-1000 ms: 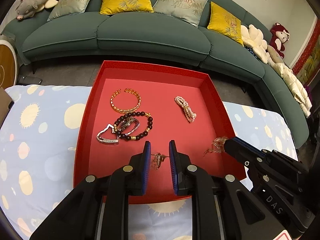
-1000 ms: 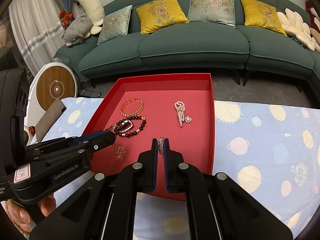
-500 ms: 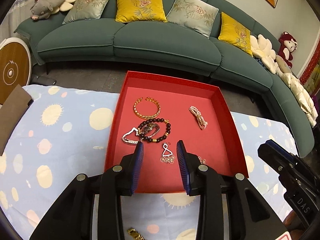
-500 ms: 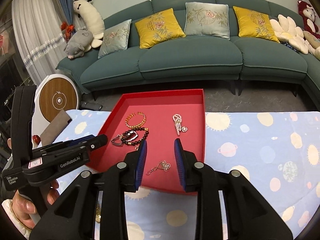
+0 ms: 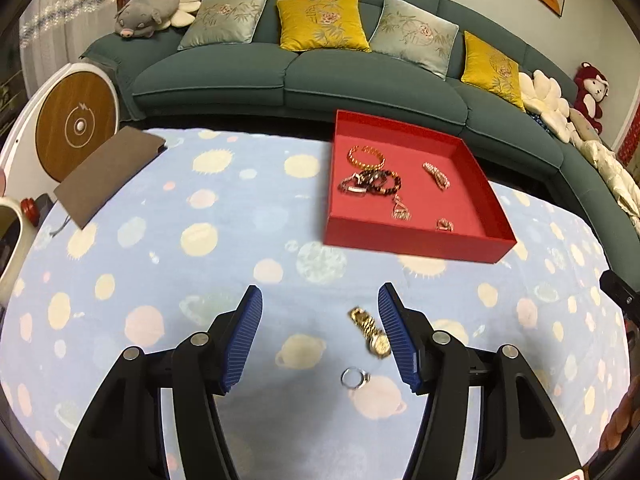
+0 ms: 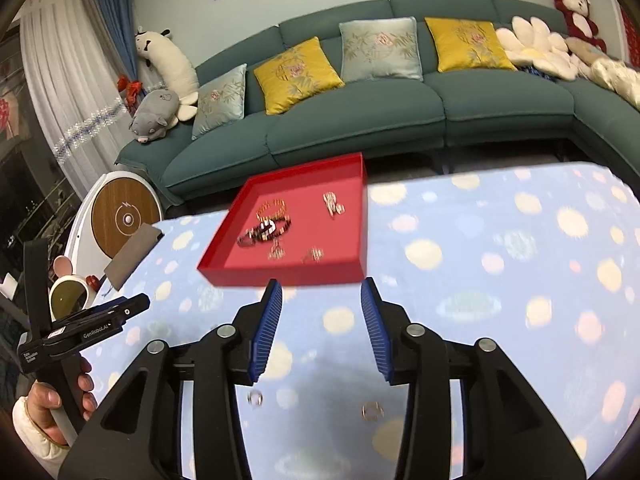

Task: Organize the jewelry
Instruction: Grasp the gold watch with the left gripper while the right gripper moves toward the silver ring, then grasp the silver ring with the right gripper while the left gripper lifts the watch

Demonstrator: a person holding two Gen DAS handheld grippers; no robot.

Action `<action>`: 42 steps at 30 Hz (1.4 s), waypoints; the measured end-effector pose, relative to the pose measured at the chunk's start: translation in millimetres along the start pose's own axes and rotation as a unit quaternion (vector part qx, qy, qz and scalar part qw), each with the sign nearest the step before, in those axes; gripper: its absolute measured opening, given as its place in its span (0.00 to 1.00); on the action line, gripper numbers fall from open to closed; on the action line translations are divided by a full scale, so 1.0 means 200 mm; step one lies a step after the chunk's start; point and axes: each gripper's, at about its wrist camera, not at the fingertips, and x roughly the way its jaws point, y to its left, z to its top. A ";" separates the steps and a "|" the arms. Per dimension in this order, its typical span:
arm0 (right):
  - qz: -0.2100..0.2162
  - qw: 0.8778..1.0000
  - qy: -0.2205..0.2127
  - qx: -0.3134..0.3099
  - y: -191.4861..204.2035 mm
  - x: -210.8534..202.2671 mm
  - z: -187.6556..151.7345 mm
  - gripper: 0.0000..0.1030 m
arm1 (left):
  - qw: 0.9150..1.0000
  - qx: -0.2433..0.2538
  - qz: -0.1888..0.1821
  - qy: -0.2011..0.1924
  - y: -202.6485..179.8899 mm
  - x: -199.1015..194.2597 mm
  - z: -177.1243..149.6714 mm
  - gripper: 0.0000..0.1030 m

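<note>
The left gripper (image 5: 320, 336) hangs wide apart over the cloth (image 5: 168, 264), a gold watch (image 5: 370, 332) just inside its right finger and a ring (image 5: 354, 378) nearer the camera. The right gripper (image 6: 322, 328) also gapes, holding nothing. Beyond both, the red tray (image 5: 408, 236) holds bracelets (image 5: 370, 178) and smaller pieces.
</note>
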 end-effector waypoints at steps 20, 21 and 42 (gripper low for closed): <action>-0.043 0.996 0.066 -0.030 -0.14 0.09 -0.35 0.39 | 0.996 0.032 -0.016 0.087 -0.26 0.39 -0.25 0.56; -0.043 0.996 0.068 -0.029 -0.13 0.09 -0.35 0.39 | 0.996 0.034 -0.012 0.087 -0.28 0.41 -0.24 0.56; 0.036 0.990 0.099 -0.094 0.27 0.25 -0.40 0.39 | 0.999 0.028 -0.012 0.029 -0.13 0.18 -0.08 0.19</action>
